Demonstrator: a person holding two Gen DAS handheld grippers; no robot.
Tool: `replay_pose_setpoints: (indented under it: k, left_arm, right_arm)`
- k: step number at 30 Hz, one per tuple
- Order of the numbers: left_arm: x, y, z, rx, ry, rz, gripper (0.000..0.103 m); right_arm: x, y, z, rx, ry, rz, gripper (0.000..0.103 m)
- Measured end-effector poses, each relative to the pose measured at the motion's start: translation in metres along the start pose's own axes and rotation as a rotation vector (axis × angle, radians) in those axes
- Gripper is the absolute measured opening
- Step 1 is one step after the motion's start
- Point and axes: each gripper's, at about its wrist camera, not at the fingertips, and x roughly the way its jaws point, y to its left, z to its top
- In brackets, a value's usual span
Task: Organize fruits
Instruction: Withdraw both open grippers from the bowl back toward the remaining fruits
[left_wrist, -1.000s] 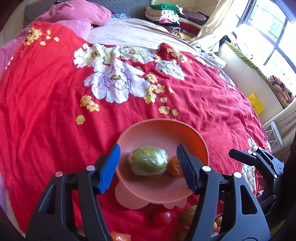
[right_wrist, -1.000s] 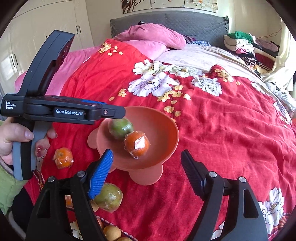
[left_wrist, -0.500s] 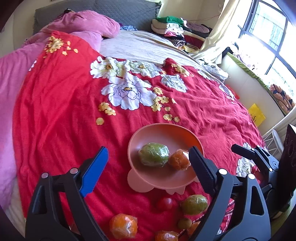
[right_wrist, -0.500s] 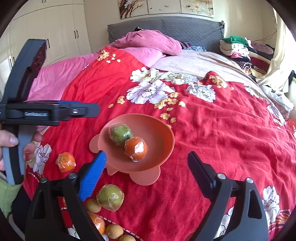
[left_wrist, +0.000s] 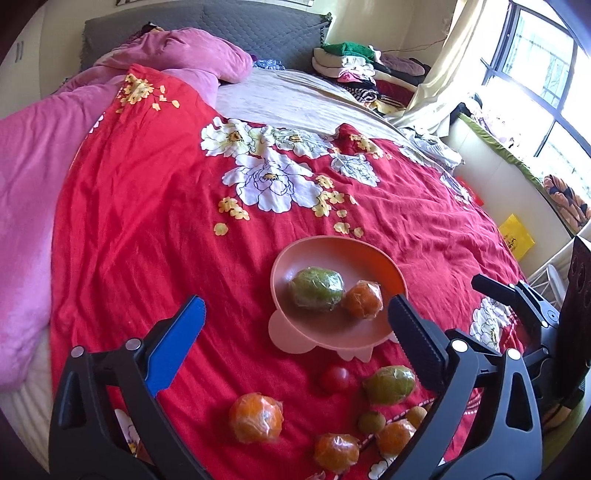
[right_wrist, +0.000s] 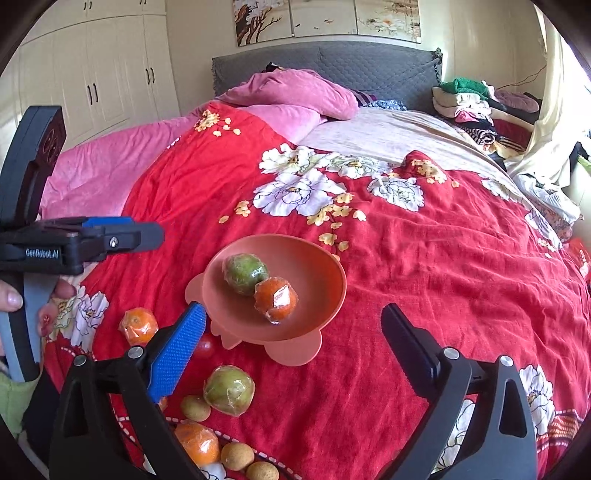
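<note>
An orange-pink footed bowl (left_wrist: 373, 258) (right_wrist: 325, 266) stands on the red flowered bedspread. It holds a wrapped green fruit (left_wrist: 316, 288) (right_wrist: 245, 274) and a wrapped orange (left_wrist: 362, 299) (right_wrist: 276, 300). Loose fruit lies nearer: a wrapped orange (left_wrist: 255, 417) (right_wrist: 137, 325), a green fruit (left_wrist: 388, 384) (right_wrist: 229, 395), a small red fruit (left_wrist: 334, 378) (right_wrist: 204, 347), more oranges (left_wrist: 336, 452) and small brown fruits (right_wrist: 236, 456). My left gripper (left_wrist: 295, 332) is open and empty, held back from the bowl. My right gripper (right_wrist: 293, 339) is open and empty, near the bowl's foot.
Pink pillows (right_wrist: 291, 94) and a grey headboard (right_wrist: 369, 66) are at the far end. Folded clothes (right_wrist: 476, 103) are piled at the back right. A window (left_wrist: 535, 85) and a yellow bag (left_wrist: 515, 240) are beyond the bed's right edge.
Both grippers have pulled back and up from the bowl. The left gripper's jaws opened wider, clear of the green fruit in the bowl. More loose fruit shows in front.
</note>
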Motion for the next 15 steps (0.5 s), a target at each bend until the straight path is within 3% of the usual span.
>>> replay_pose_setpoints:
  k: [15]
  left_arm:
    - [-0.028,-0.009,-0.020,-0.001,-0.026,0.004,0.093]
  right_arm:
    - [-0.024,0.005,-0.008,-0.004,-0.017,-0.010,0.098]
